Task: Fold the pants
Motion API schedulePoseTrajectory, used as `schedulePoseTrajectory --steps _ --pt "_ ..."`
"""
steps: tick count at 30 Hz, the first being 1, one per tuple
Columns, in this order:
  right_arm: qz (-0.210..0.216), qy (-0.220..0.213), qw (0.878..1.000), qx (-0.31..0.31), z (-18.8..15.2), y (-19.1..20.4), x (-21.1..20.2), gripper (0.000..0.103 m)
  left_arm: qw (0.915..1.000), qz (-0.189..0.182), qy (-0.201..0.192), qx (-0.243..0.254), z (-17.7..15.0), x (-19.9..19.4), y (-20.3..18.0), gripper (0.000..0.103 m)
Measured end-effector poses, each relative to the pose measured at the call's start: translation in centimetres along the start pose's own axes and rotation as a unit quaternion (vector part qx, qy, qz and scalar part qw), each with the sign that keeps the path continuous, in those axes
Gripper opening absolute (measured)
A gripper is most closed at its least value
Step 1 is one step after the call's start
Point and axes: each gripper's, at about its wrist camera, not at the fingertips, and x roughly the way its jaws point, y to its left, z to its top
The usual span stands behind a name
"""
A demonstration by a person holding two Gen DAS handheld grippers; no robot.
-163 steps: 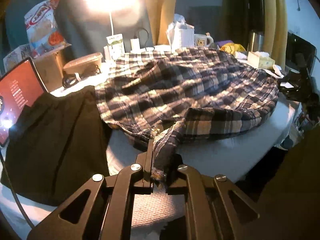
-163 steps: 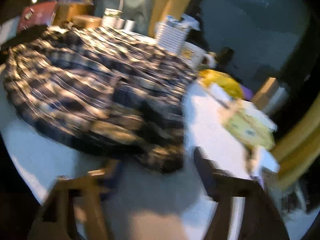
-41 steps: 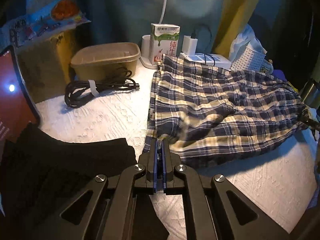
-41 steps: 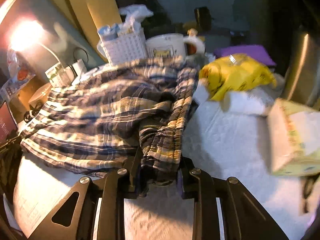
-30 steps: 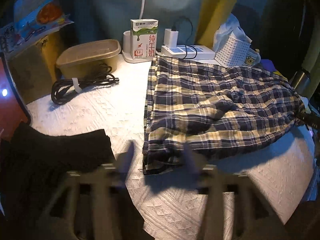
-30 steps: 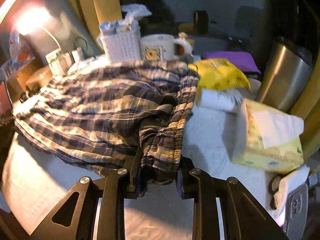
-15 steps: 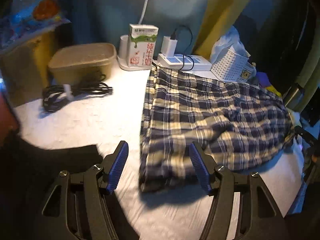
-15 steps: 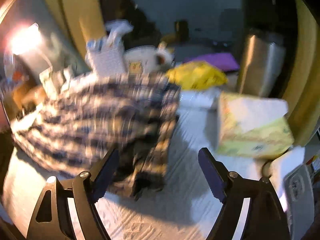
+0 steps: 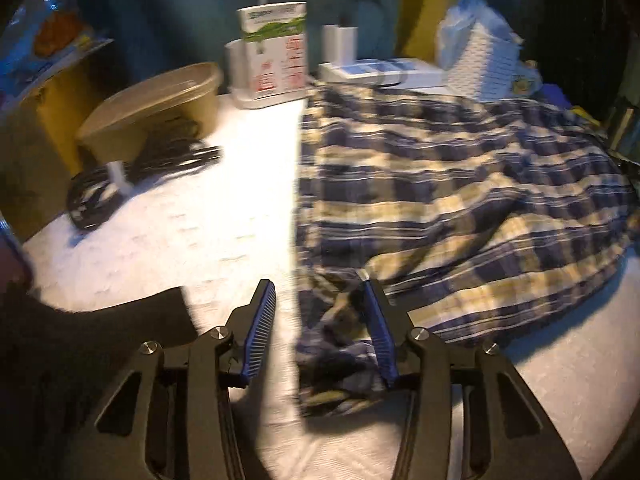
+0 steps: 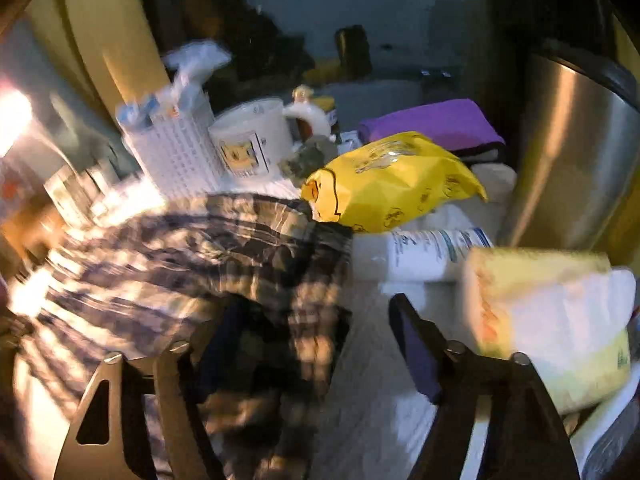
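Plaid pants point(image 9: 460, 200) lie half-folded on counter point(image 9: 200, 232), long axis left-right. Left gripper point(image 9: 320, 320) jaws just narrowed, apart, straddling near corner, probably not pinching. Right gripper point(image 10: 316, 356) wide, just eased inward, waistband end between, blurred

Left gripper point(image 9: 318, 300) narrowing, right gripper point(image 10: 312, 320) wide — both unclamped.

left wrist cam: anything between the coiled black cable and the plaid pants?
Nothing: in the left wrist view only bare white tablecloth lies between the coiled black cable and the plaid pants.
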Motion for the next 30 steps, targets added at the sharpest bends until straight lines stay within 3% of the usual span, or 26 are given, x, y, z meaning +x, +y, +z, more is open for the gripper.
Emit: schedulePoseTrajectory --steps 2,3,7,10,18,22,24,25,28,30 --pt "-0.034 0.006 0.999 -0.029 0.3 1.0 1.2 0.072 0.9994 0.033 0.005 -0.011 0.0 -0.4 1.1 0.047" --pt "-0.042 0.006 0.998 -0.034 0.4 1.4 1.5 0.072 0.9992 0.033 0.004 -0.021 0.1 -0.9 1.8 0.046" --pt "-0.034 -0.005 0.999 -0.023 0.5 1.4 0.9 0.072 0.9991 -0.006 -0.024 -0.034 2.1 -2.5 3.3 0.046" --pt "-0.021 -0.01 1.0 -0.012 0.3 1.5 0.2 0.072 0.9986 -0.03 -0.043 -0.008 4.8 -2.4 2.5 0.047" --pt "-0.003 -0.026 0.999 -0.026 0.0 3.8 -1.9 0.072 0.9967 -0.069 -0.031 0.03 10.8 3.4 -0.1 0.047" --pt "-0.002 -0.025 1.0 -0.02 -0.2 3.6 -1.9 0.072 0.9964 -0.045 -0.033 0.064 12.5 5.9 -1.4 0.046" --pt "-0.003 -0.022 1.0 -0.014 -0.4 3.5 -1.7 0.072 0.9951 -0.066 -0.031 0.067 12.9 6.4 -1.5 0.046" --pt "-0.003 -0.019 1.0 -0.011 -0.5 3.3 -1.5 0.072 0.9937 -0.083 -0.031 0.068 12.9 6.5 -1.5 0.044" --pt "-0.006 -0.013 1.0 -0.007 -0.7 3.1 -1.0 0.072 0.9922 -0.096 -0.029 0.074 13.1 7.0 -1.8 0.002" --pt "-0.007 -0.009 1.0 -0.007 -0.8 3.0 -0.7 0.072 0.9918 -0.102 -0.029 0.071 13.2 7.2 -1.6 0.002"
